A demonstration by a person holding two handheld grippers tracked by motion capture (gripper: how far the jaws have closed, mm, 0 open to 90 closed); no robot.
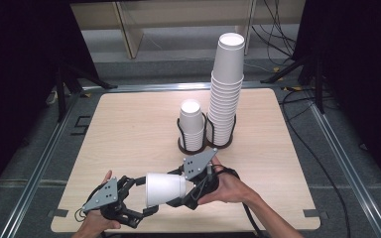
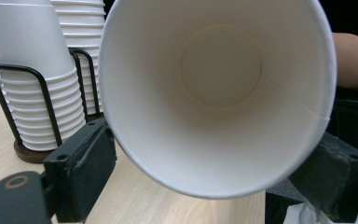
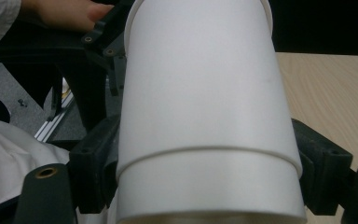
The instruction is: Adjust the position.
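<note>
A white paper cup lies level above the table's near edge, held between both grippers. Its mouth faces my left gripper, whose view looks into the empty cup. The left gripper has a pad against each side of the rim. My right gripper is shut on the base end. In its view the cup runs away between the jaws of the right gripper. A raised ring circles the cup near those jaws; I cannot tell whether two cups are nested.
A black wire holder at the table's middle keeps a short cup stack and a tall cup stack. The wooden table is bare to the left. Cables lie on the floor at the right and behind.
</note>
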